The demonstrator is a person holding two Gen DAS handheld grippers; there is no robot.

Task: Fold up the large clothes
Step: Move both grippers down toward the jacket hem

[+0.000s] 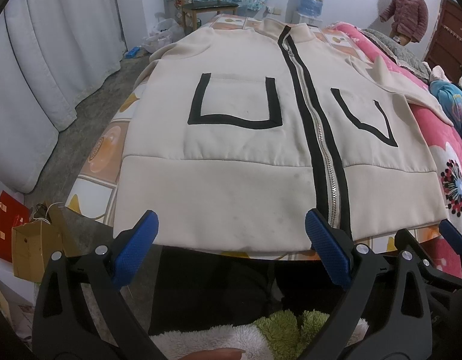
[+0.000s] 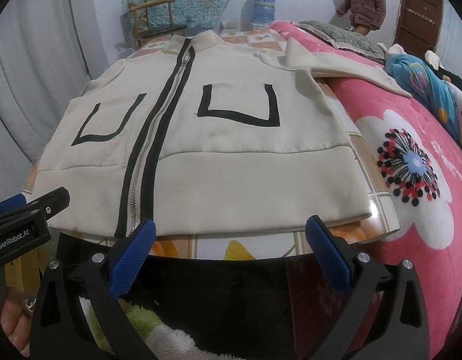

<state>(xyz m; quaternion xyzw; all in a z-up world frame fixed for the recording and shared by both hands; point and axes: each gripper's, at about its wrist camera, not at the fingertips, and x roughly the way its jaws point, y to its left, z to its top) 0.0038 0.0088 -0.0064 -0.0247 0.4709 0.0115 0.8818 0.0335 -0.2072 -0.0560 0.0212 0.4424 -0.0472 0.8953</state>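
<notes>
Jacket (image 1: 261, 150) spread flat, zipped, hem toward 6 o'clock, ready for a first fold.

Lies front-up on the tiled table (image 1: 92, 162), collar at 12 o'clock, 1 sleeve trailing toward 2 o'clock onto the pink blanket (image 2: 411, 156). Left gripper (image 1: 231, 225) and right gripper (image 2: 231, 231) poised just short of the hem, jaws wide apart, holding nothing, likely lined up to pinch both bottom corners.

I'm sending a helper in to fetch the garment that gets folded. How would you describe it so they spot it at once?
On the tiled-pattern table, beside the pink flowered blanket, lies a cream zip-up jacket, spread flat with its hem toward the two open grippers. A black-edged metal zipper runs up its middle, and black U-shaped trim outlines a pocket on each side; nothing else nearby is cream.
</notes>
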